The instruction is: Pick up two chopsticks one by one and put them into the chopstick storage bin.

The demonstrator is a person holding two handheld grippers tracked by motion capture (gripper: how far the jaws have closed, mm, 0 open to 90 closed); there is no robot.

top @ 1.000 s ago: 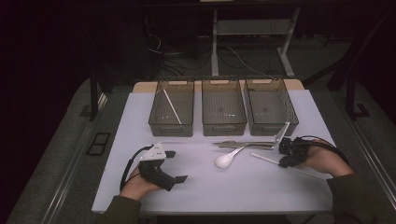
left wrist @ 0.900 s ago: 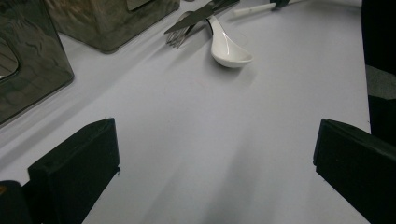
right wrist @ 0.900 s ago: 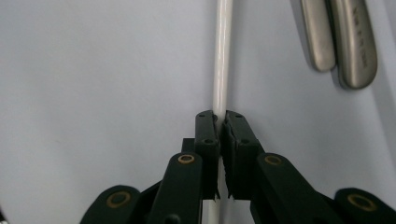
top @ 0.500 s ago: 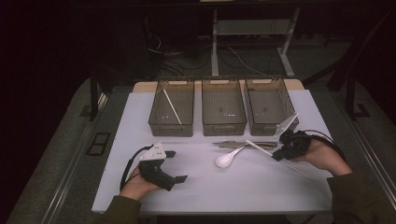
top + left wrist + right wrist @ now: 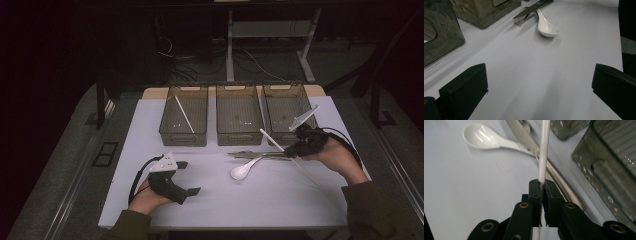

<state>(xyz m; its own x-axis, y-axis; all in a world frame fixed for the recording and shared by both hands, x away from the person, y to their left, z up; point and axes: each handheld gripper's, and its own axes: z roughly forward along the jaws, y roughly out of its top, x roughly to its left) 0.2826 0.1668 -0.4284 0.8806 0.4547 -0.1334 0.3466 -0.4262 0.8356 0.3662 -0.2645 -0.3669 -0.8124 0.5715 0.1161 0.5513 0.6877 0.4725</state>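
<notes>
I have a white chopstick (image 5: 543,152) pinched between the jaws of my right gripper (image 5: 296,146), the pads pressed tight on its shaft. In the high view the stick (image 5: 272,139) slants across the front of the right bin (image 5: 285,107), one end pointing up toward the middle bin (image 5: 238,114) and the other running down past my right hand (image 5: 336,156). It is lifted clear of the white table (image 5: 280,200).

My left gripper (image 5: 181,176) rests on the table in front of the left bin (image 5: 184,115), well apart from the cutlery, with its jaws spread wide and nothing between them.

As I judge it, the sorting is early on. One chopstick (image 5: 183,114) already lies slanted inside the left bin, and to my eye the middle and right bins hold nothing. So the stick I hold most likely belongs with its twin, which means carrying it across in front of the middle bin.

Left on the table in front of the middle bin: a white soup spoon (image 5: 243,170) and, just behind it, a fork (image 5: 522,17) beside other flat metal pieces (image 5: 260,155) that I cannot tell apart. Those are yet to be picked up, so most of the work lies ahead.
</notes>
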